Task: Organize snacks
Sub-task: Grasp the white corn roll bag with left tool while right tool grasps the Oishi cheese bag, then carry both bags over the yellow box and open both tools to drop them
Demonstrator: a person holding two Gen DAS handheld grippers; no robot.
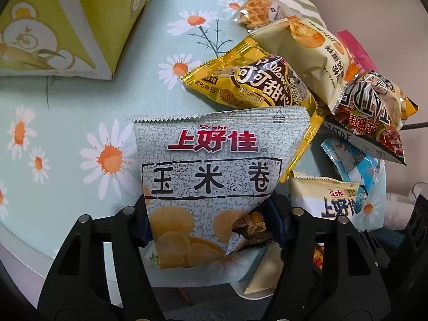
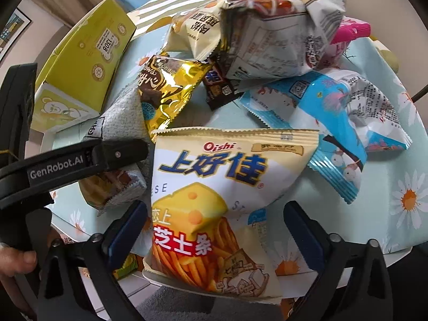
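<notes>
A grey Oishi corn-roll bag [image 1: 214, 155] lies on the daisy-print tablecloth [image 1: 67, 147]. My left gripper [image 1: 210, 222] is shut on its lower end, both pads pressing in, the foil crumpled at the right pad. In the right wrist view the same grey bag [image 2: 120, 123] shows at the left under a finger [image 2: 115, 155] of that gripper. A cream Oishi cheese-stick bag [image 2: 214, 165] lies between the wide-apart jaws of my right gripper [image 2: 214, 230], which is open; a gap shows at the right pad. The cheese-stick bag [image 1: 329, 200] also appears at the lower right of the left wrist view.
A yellow-green bear-print box [image 1: 67, 26] [image 2: 88, 53] stands at the left. A pile of snacks lies beyond: a gold bag [image 1: 254, 85] [image 2: 165, 93], a cream bag [image 1: 307, 50], a red-brown bag [image 1: 374, 115], a blue-white packet [image 2: 334, 123]. A hand [image 2: 16, 264] shows at the lower left.
</notes>
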